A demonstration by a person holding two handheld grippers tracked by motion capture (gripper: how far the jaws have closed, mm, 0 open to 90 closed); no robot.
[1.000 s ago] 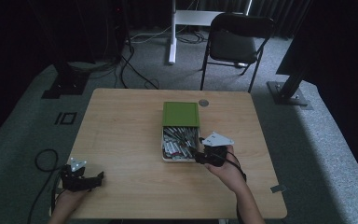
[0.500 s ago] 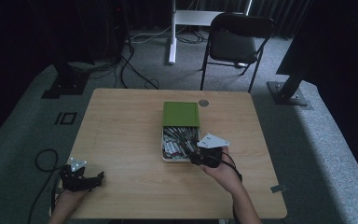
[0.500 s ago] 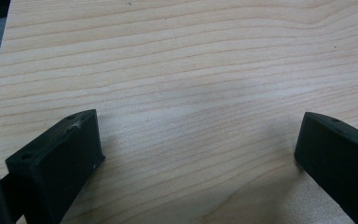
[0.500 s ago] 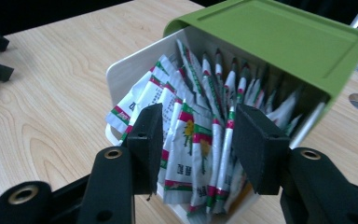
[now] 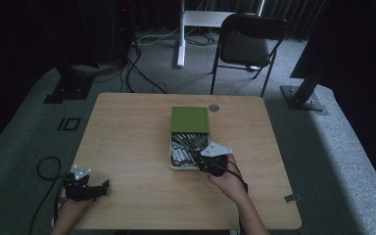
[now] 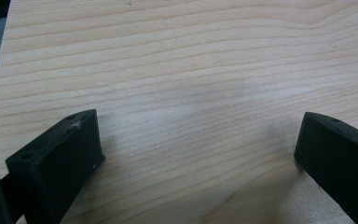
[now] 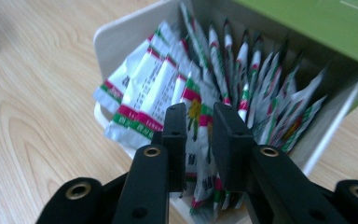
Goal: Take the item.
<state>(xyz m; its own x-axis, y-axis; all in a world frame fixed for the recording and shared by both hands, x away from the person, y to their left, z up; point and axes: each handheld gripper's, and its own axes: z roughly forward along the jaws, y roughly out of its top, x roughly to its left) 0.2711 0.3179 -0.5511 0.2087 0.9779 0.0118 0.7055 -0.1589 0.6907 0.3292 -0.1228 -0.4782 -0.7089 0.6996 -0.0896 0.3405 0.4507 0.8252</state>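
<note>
Inside one white rectangular box [image 7: 116, 35], a glossy sachet [image 7: 198, 140], among perhaps twenty, is clamped by the right gripper [image 7: 199, 128]; left gripper [image 6: 200, 154] is held spread over wood-grain table [image 6: 191, 60].

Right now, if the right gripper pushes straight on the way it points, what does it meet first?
The sachet already between the right gripper's nearly closed jaws, then the packed sachets behind it and probably the box's far wall; depth is unclear.
</note>
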